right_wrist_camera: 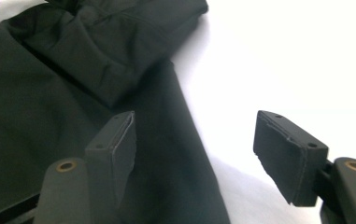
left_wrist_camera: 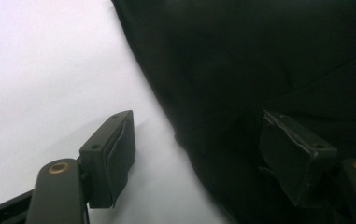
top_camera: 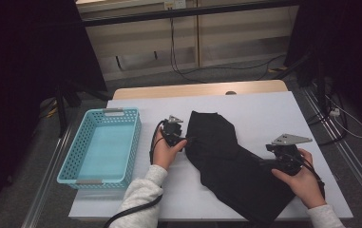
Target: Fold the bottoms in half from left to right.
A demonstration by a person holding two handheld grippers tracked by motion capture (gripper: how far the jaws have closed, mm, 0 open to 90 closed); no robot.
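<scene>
Flanking a black garment [top_camera: 231, 161] with a hand-held gripper on each side. Spread loosely across the middle of the white worktop [top_camera: 264, 109], running from near the far centre down toward the near right corner, well apart from the turquoise basket [top_camera: 121, 111] at the left.

Left gripper [top_camera: 185, 141] brought to the cloth's left edge, fingers [left_wrist_camera: 115, 154] apart and straddling that edge: one over bare worktop, the other over dark fabric [left_wrist_camera: 259, 56], pressing on nothing. Right gripper [top_camera: 264, 162] set at the opposite edge, fingers [right_wrist_camera: 288, 154] likewise spread, one above the cloth [right_wrist_camera: 49, 116] and one above the white surface, gripping nothing yet.

Judging by the soft folds and the doubled-over end [right_wrist_camera: 110, 60]: light, limp and fully pliable, likely to sag, drape and slide on the smooth surface rather than hold any shape. Not fragile, not slippery between rubbery pads, but thin enough to slip free if pinched by a single layer at the very margin.

Best taken a little way in from each edge, pinching both layers or a hem or seam, with the two holds well apart to keep the cloth taut when lifted. Hard to read layers and seams against so dark a fabric.
</scene>
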